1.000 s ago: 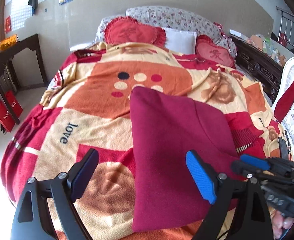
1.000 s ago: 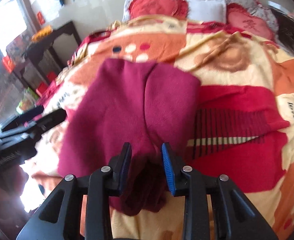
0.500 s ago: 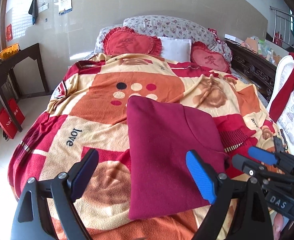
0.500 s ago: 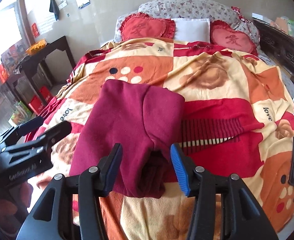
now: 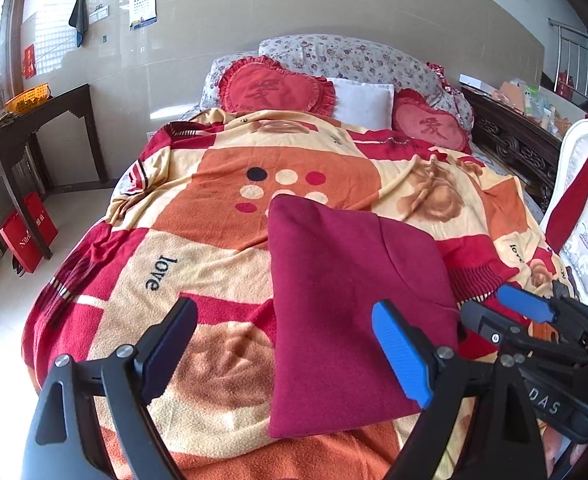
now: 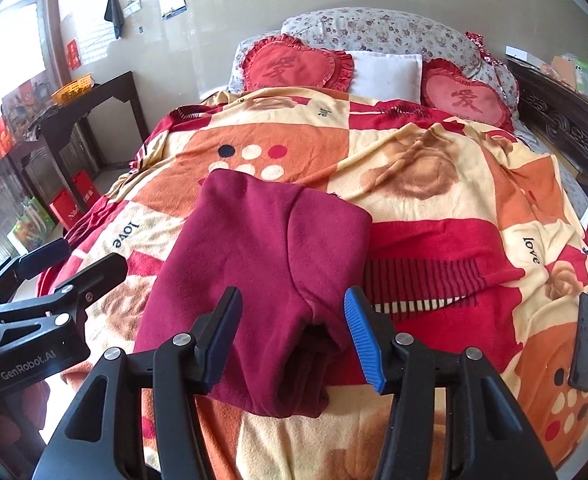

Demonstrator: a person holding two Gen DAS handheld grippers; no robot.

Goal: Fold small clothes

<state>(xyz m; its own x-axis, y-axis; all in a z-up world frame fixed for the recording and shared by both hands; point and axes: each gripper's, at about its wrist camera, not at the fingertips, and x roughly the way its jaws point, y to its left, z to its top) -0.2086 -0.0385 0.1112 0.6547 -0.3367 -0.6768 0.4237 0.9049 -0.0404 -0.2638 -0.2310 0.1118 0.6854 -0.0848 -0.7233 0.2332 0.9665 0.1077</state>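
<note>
With folded maroon fleece garment (image 6: 261,276) flat on patterned fleece bed blanket (image 6: 434,184), left tool (image 5: 285,352) & right tool (image 6: 291,336) hover spread just short of it, gripping nothing; fold looks done.

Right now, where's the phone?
Right wrist view, far right: the black phone lies flat on the patterned blanket, right of the folded maroon garment.

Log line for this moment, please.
left gripper: open, empty | right gripper: open, empty | maroon garment: folded, flat on blanket
</note>
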